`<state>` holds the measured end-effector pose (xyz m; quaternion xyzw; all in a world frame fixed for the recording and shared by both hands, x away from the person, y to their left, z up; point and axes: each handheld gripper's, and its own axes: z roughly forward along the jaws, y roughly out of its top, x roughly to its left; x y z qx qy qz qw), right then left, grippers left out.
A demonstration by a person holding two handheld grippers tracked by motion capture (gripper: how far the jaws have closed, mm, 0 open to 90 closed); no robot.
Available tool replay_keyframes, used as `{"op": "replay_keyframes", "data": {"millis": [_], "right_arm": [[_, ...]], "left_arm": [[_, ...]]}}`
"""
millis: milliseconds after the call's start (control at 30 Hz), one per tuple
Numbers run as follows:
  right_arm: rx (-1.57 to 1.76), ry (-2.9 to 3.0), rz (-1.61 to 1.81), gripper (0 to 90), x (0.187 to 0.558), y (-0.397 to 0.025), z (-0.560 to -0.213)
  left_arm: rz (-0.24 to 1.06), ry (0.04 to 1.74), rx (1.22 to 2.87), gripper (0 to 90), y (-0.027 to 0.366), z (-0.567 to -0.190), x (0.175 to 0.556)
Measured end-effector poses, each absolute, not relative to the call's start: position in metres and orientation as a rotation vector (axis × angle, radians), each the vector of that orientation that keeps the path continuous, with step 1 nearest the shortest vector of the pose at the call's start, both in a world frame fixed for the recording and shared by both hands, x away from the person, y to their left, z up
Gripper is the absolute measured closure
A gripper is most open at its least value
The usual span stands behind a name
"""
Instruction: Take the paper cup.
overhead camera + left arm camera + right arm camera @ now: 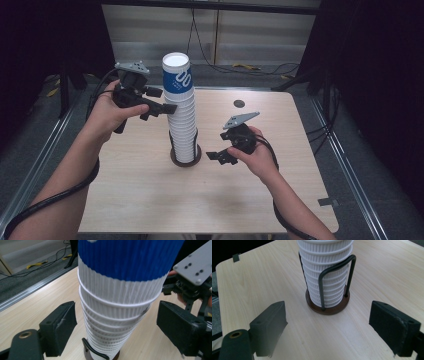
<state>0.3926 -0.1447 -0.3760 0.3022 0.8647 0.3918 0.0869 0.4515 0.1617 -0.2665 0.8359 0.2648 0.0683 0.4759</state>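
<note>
cups (181,115): tall ribbed paper stack, top one blue
holder (327,305): round brown base, bent wire
left gripper (169,108): jaws wide open around stack, gripping nothing
right gripper (212,156): jaws wide open, empty

Tall upright stack of ribbed white cups (181,120), blue-banded top, in round wire holder (186,158).

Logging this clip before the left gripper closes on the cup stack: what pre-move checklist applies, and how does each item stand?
1. Left gripper open, jaws on either side of the cup stack: ok.
2. Jaws level with the upper white cups, just under the blue top cup: ok.
3. Pads touching the cups: not ok, a gap on both sides.
4. Stack seated in the wire holder on the table: ok.
5. Right gripper open, facing the holder base, not touching it: ok.
6. Stack perfectly upright: cannot tell.
</note>
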Motion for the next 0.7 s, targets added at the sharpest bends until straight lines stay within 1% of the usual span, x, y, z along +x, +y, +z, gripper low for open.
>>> {"op": "replay_keyframes", "data": {"millis": [133,700], "right_arm": [[0.896,2.572,1.173,13.7,0.396,-0.14,-0.371],[0.831,2.574,1.173,13.5,0.409,-0.116,-0.348]], "left_arm": [[0.163,0.646,2.034,15.5,0.162,-0.261,0.455],[0.186,0.611,2.047,15.7,0.141,-0.238,0.463]]}}
